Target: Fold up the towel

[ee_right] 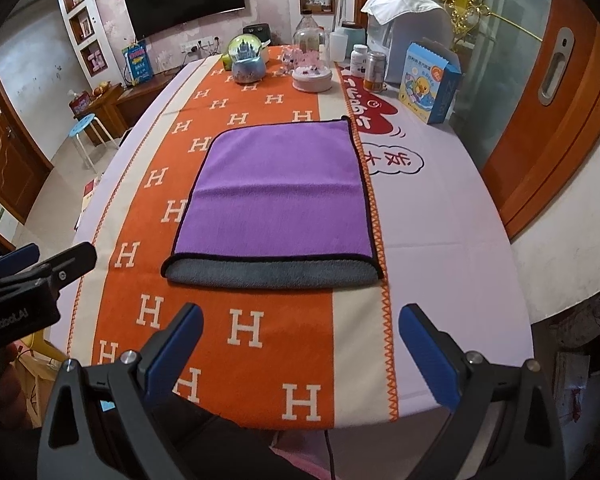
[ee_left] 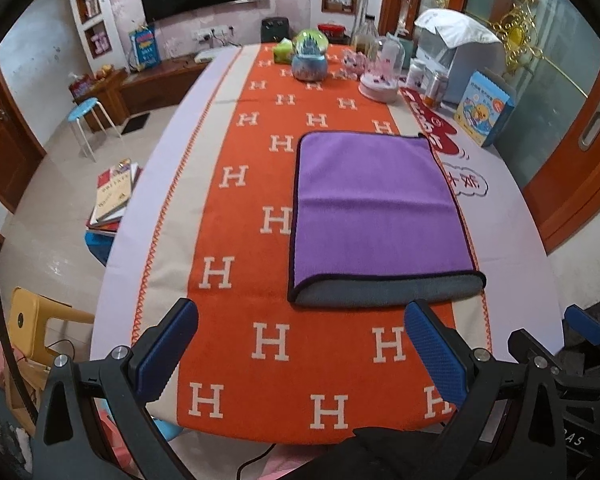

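While the table point(ee_left: 164, 184) carries an orange H-patterned runner point(ee_left: 240, 240) along its length, the purple towel point(ee_left: 376, 208) lies folded flat on that runner toward its right edge, grey underside showing along its near edge. Both the left gripper point(ee_left: 302, 344) and right gripper point(ee_right: 300, 344) hover over the table's near edge, jaws spread wide, holding nothing, apart from the towel.

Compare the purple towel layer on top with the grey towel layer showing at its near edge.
The purple fleece top layer covers nearly the whole rectangle, while the grey fleece layer shows only as a narrow strip at the near edge. The purple fleece top layer carries a faint crosswise crease and a dark bound hem; the grey fleece layer shows no hem and ends in rounded corners. Both lie flat on the orange H-patterned table runner, untouched by either gripper.
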A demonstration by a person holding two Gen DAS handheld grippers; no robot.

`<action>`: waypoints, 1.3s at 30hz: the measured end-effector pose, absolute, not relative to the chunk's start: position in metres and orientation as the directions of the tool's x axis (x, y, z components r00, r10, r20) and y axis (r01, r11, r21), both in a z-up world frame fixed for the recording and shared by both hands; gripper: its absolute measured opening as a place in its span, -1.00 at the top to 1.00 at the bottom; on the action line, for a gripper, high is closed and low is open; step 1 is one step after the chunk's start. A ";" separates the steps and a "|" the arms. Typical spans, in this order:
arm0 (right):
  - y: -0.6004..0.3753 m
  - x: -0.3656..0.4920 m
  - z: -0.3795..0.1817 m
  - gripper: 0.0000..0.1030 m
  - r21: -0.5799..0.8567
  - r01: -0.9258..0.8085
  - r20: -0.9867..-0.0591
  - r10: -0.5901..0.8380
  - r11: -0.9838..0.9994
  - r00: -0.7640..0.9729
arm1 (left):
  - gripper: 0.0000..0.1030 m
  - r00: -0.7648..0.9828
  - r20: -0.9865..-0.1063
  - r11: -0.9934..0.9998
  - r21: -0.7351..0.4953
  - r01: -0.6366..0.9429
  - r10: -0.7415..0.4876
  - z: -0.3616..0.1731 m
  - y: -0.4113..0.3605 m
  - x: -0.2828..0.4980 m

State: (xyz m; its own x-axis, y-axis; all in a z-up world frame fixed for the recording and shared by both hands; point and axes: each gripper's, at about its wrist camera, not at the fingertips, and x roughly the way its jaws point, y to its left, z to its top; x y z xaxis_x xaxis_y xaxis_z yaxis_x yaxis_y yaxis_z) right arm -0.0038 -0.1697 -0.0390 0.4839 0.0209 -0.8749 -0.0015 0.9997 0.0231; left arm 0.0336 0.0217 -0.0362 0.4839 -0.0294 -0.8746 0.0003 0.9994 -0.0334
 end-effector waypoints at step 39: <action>-0.218 0.026 -0.119 -0.51 -0.010 -0.191 -0.871 0.085 0.982 0.484 | -0.83 0.308 -0.947 0.981 -0.032 0.194 -0.092 -0.136 0.000 0.099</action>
State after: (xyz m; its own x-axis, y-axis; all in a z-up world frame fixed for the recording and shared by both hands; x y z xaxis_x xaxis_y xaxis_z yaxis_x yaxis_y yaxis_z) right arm 0.0257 -0.2182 -0.1190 0.4839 0.0847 -0.8710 -0.1906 0.9816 -0.0105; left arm 0.0986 0.0003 -0.1359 0.3076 -0.0920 -0.9471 0.1936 0.9805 -0.0323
